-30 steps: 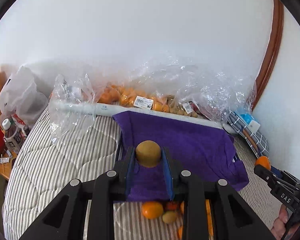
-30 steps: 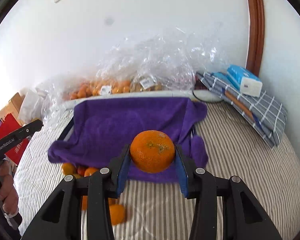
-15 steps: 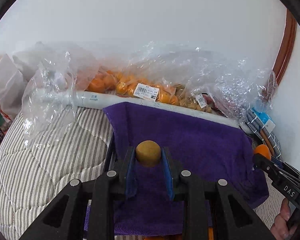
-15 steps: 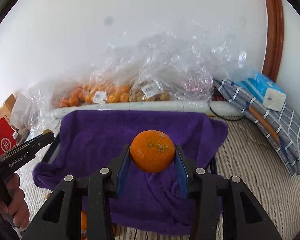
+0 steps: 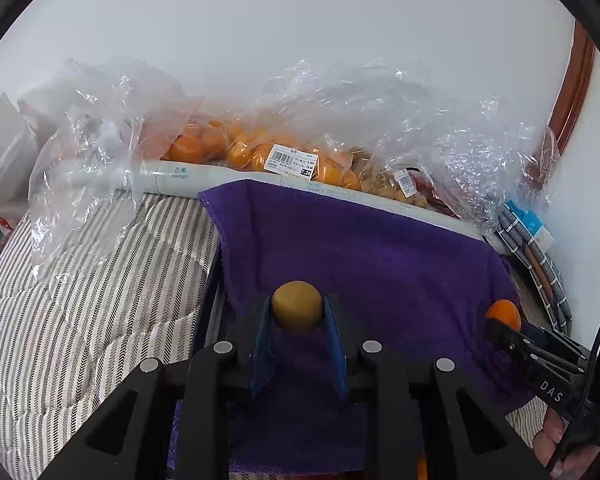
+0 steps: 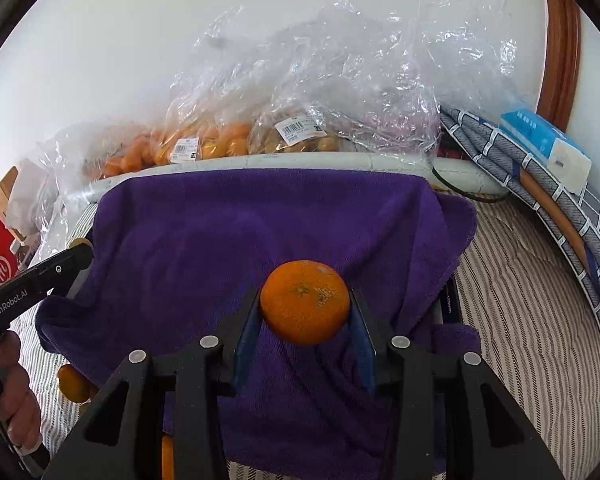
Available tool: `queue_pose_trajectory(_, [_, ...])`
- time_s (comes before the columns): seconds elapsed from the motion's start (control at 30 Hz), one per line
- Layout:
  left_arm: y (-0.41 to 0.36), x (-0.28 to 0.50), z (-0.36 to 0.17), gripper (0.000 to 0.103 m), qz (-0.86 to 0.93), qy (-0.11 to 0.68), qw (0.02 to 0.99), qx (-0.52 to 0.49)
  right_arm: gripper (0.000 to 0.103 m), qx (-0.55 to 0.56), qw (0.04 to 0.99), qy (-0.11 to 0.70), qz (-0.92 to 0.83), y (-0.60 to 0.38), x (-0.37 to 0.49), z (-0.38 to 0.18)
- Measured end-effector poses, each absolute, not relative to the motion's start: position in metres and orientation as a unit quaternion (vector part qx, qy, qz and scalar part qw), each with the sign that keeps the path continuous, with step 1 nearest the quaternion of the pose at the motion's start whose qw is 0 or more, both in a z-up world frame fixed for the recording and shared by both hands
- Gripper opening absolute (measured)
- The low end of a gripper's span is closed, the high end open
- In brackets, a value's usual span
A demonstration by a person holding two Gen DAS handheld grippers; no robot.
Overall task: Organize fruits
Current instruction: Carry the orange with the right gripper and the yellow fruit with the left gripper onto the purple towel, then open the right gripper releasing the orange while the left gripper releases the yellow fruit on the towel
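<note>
Over the last second both claws have carried their fruit forward, away from the loose pile on the striped mattress (image 5: 84, 312) and over the purple towel (image 5: 372, 264), which now fills the lower half of each view where a second ago bare stripes and scattered fruit showed beneath the fingers. The left claw (image 5: 297, 322) is clenched on a small brown-gold round fruit (image 5: 297, 312), perhaps a kiwi or longan, though its kind is hard to tell; the right claw (image 6: 305, 314) is clenched on an orange (image 6: 305, 302), both held above the cloth rather than resting on it. In the left wrist view the right claw's orange peeks in at 3 o'clock, and in the right wrist view the left claw's tip sits at 9 o'clock, so the two are side by side over the towel's near half. One orange left behind (image 6: 73, 384) shows at 8 o'clock in the right view, just off the towel's edge. Beyond the towel, at 12 o'clock, clear plastic bags of bagged oranges (image 5: 260, 152) lie along the wall behind a white roll (image 5: 168, 176). Judging by this, the towel, apparently draped over a dark frame or tray, is the sorting spot, and the carry is nearly done: lowering and releasing is likely next. Round fruit may roll on sagging cloth, so a low, gentle release would seem wise.
</note>
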State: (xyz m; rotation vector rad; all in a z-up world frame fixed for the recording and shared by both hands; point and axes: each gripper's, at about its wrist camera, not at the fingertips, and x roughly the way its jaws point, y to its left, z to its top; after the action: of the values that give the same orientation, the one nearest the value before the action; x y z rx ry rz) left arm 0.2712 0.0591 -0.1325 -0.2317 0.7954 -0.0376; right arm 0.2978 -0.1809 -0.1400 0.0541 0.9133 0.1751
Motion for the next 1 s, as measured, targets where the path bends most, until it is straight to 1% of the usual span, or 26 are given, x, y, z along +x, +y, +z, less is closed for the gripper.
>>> queue_pose_trajectory(0.47, [0.058, 0.276, -0.137, 0.026, -0.007, 0.398, 0.912, -0.1, 0.043, 0.013, 0.884, 0.459, 0.08, -0.173, 0.301, -0.153])
queue_pose_trajectory(1.0, [0.049, 0.278, -0.138, 0.026, -0.018, 0.409, 0.909, -0.071, 0.044, 0.006, 0.887, 0.457, 0.073, -0.175, 0.299, -0.151])
